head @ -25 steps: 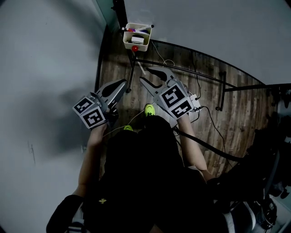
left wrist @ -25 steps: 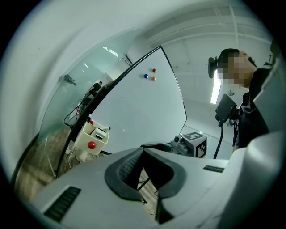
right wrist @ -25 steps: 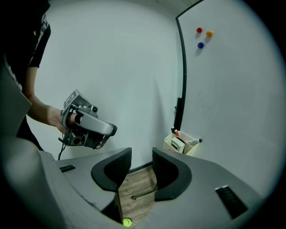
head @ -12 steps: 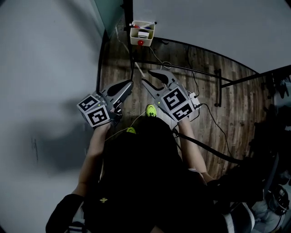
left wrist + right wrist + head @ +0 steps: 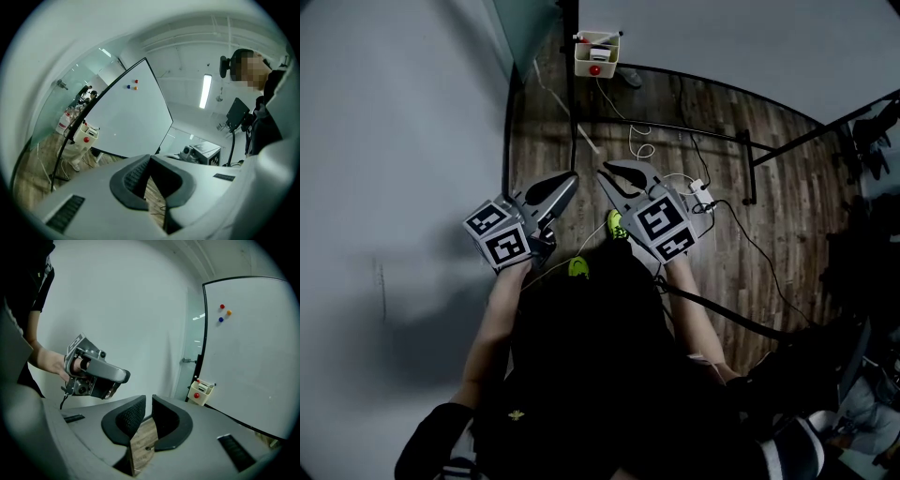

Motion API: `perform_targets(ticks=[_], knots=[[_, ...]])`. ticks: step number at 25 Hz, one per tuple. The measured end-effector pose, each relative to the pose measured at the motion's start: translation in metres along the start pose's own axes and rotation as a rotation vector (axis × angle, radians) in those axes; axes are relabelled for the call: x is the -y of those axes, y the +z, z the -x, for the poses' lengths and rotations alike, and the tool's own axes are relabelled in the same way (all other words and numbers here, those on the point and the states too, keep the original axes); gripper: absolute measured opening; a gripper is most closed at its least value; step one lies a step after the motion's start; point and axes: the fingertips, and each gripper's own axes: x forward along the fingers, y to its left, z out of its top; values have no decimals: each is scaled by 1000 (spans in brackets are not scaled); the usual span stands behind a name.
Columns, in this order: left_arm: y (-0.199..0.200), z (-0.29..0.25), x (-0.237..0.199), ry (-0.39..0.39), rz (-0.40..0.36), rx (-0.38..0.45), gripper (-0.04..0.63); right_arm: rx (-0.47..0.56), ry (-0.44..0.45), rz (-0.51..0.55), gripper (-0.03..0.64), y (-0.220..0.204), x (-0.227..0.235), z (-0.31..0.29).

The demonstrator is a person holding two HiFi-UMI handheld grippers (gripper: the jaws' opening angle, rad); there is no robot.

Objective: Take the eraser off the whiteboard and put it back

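A dim room lies below us: a dark wood-plank floor [image 5: 722, 187] running between grey walls, with the whiteboard [image 5: 253, 357] on its black stand at the far side. Its face is bare except for three small magnets [image 5: 222, 307] high up. A cream caddy [image 5: 581, 64] hangs at the board's lower corner. We cannot pick the eraser out for certain. Nothing like it sits on the open face of the board, and a pale block in the caddy may be it, but it is too small to tell. The left gripper [image 5: 150, 160] is held level, with its jaws together at the tips and nothing between them. Only floor shows through the hollow behind the pads. The right gripper [image 5: 147, 401] tilts somewhat downward. Its jaws have just been closing and now stand only a narrow slit apart, with nothing but floor planks showing between them. Both tools are held out in front of us, side by side and well apart from the board and the caddy. We judge the task has barely begun. Nothing has been lifted, neither tool is near the board, and everything remains: reaching the eraser, gripping it, taking it away and setting it back.
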Motion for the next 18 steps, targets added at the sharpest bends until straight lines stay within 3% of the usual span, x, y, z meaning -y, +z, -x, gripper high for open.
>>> perform_targets(ticks=[6,18], knots=[[-12,20,18,-23,17,0,17,23,-6,-14,23,4,-28,9],[-16,42,27,-40,20,22,17,37,7,-15,21,8,-56,9]])
